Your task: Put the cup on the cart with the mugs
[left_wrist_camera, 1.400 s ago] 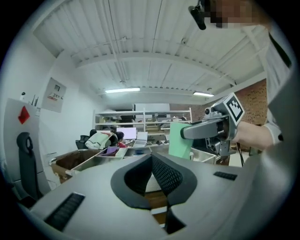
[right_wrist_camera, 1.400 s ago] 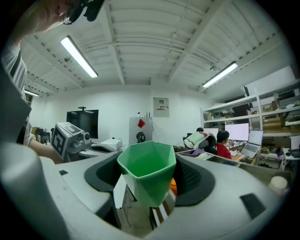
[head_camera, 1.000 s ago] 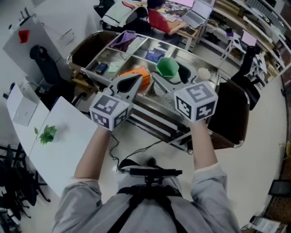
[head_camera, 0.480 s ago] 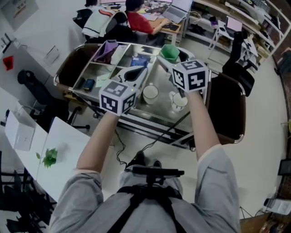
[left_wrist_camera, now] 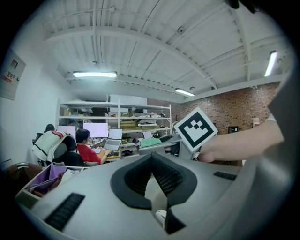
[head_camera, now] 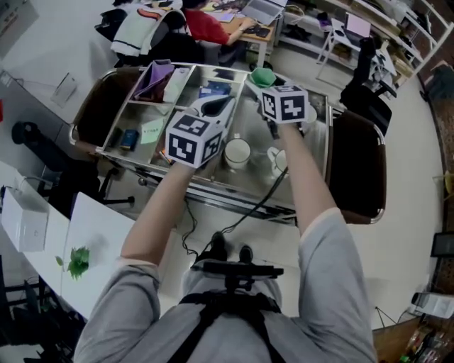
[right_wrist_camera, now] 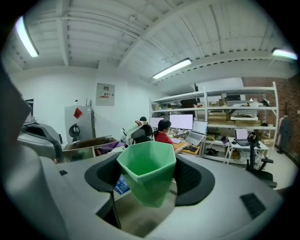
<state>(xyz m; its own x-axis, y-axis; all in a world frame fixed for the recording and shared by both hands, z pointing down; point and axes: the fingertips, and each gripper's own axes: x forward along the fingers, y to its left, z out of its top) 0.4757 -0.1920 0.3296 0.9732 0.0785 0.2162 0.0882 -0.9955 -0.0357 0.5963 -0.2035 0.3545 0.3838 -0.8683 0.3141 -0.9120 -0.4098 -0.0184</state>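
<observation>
A green faceted cup [right_wrist_camera: 146,164] sits between the pads of my right gripper [right_wrist_camera: 150,180], which is shut on it. In the head view the green cup [head_camera: 263,76] hangs over the far edge of the metal cart [head_camera: 213,186], past the right gripper's marker cube [head_camera: 284,104]. Two white mugs [head_camera: 237,151] [head_camera: 278,159] stand on the cart's top tray, under my forearms. My left gripper [head_camera: 215,108] hovers over the tray's middle, shut with nothing in it; its pads [left_wrist_camera: 161,176] meet at the tip.
The cart's left compartments hold a purple item [head_camera: 157,74], papers and small objects. Dark brown chairs [head_camera: 358,166] [head_camera: 96,113] flank the cart. A white table [head_camera: 92,234] stands at lower left, and a cable [head_camera: 234,227] lies on the floor. A person in red [head_camera: 206,21] sits at a desk beyond.
Both grippers have reached farther out over the cart. The green cup has gone with the right gripper toward the cart's far edge. The two mugs have come into view under my arms.
</observation>
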